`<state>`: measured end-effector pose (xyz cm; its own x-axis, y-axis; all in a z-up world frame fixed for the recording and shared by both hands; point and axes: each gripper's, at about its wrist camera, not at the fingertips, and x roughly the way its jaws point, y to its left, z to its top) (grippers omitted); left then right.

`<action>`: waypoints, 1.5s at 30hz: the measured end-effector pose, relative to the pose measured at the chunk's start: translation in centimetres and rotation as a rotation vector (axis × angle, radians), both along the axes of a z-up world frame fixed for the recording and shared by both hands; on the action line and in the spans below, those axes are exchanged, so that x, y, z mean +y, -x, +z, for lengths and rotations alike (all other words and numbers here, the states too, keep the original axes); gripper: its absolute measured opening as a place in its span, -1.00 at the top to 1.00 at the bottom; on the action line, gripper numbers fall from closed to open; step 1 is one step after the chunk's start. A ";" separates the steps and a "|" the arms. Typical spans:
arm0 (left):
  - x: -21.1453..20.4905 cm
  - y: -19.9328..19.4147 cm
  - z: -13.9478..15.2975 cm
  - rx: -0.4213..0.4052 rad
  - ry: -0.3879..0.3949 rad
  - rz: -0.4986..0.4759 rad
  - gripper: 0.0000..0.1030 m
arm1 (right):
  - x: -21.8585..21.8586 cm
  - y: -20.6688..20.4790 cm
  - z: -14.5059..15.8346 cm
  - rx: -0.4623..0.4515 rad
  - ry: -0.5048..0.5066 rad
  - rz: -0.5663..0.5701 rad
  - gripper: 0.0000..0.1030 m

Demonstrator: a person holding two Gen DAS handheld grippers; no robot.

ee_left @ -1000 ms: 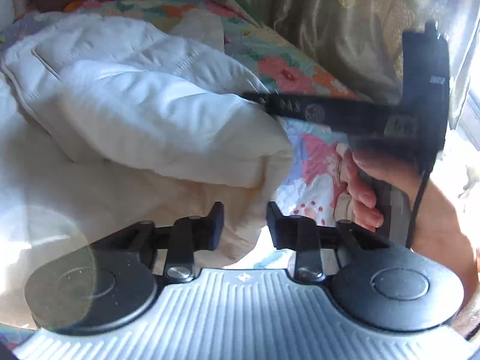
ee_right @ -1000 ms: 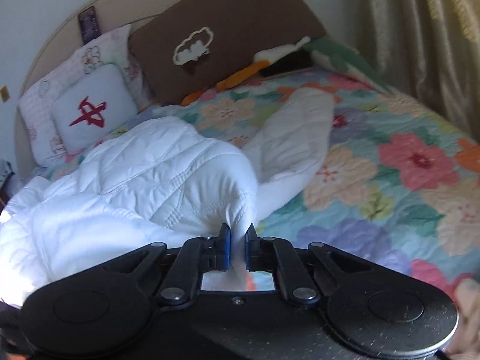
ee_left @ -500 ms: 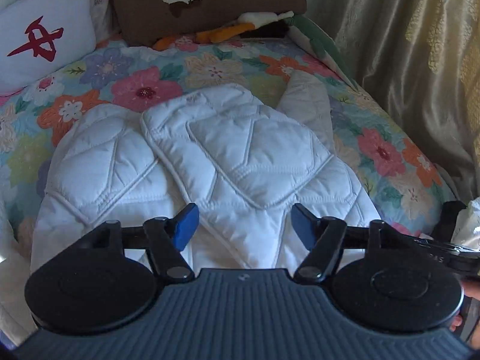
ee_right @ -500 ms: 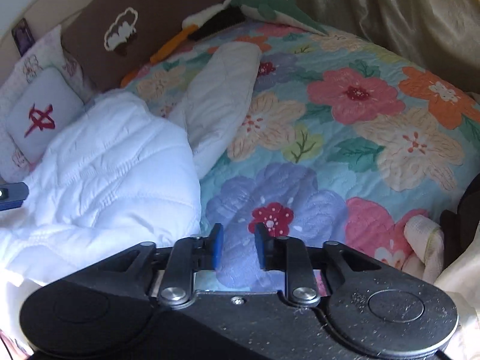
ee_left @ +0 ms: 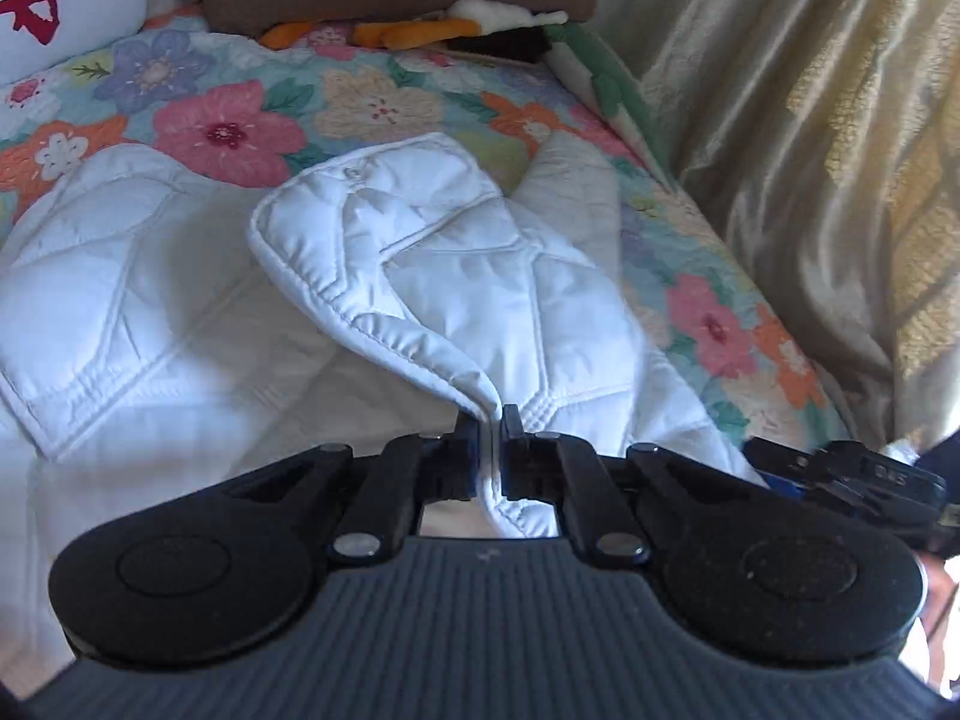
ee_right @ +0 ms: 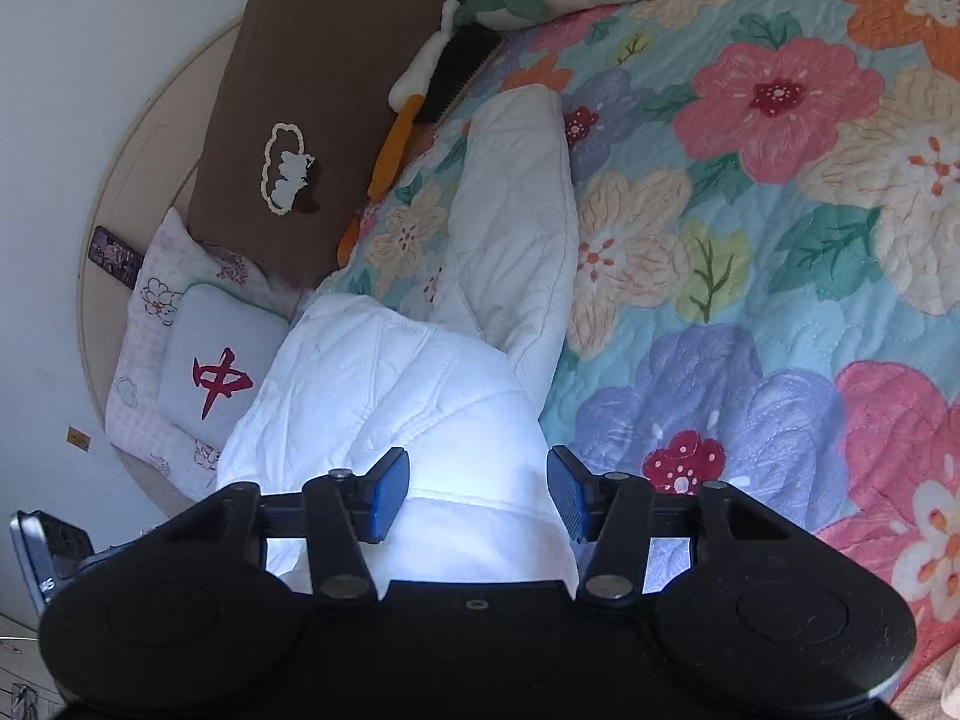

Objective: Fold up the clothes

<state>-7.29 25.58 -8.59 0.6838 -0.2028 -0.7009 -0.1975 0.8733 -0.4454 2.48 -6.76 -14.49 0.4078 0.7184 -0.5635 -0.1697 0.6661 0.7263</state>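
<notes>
Lower centre of the left wrist view: your left gripper (ee_left: 491, 420) is pressed together on the hem of the jacket (ee_left: 456, 276); half a second ago its jaws stood spread above the cloth.
Lower centre of the right wrist view: your right gripper (ee_right: 478, 495) is spread wide over the jacket (ee_right: 390, 396), holding nothing; a second ago it pinched a fold.
Jacket position: white quilted jacket lies on the bedspread (ee_left: 228, 126), one sleeve (ee_right: 516, 228) stretched toward the top of the right wrist frame.
Task meaning: grip has passed from right to left; judge this as the start of the next fold, with the front panel lifted at its edge.
Writing, upper left of left view: red character on the cushion (ee_left: 42, 0).
Writing, lower right of left view: small digits on the other tool, not readable.
Brands: none readable.
</notes>
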 end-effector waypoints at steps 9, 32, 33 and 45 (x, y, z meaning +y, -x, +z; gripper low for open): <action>-8.5 0.2 -1.7 0.024 0.116 -0.204 0.88 | -4.6 5.2 4.8 -0.254 0.165 -0.202 -0.26; -8.6 2.3 -6.3 0.193 0.212 -0.158 0.63 | 4.8 5.2 3.3 -0.333 0.337 0.234 -0.65; -7.9 2.9 -5.0 0.186 0.182 -0.159 0.50 | 4.9 5.0 2.8 -0.320 0.371 0.226 -0.65; 11.3 9.1 6.1 0.037 -0.156 0.283 -0.73 | 4.2 6.2 4.7 -0.502 0.847 -0.100 -0.65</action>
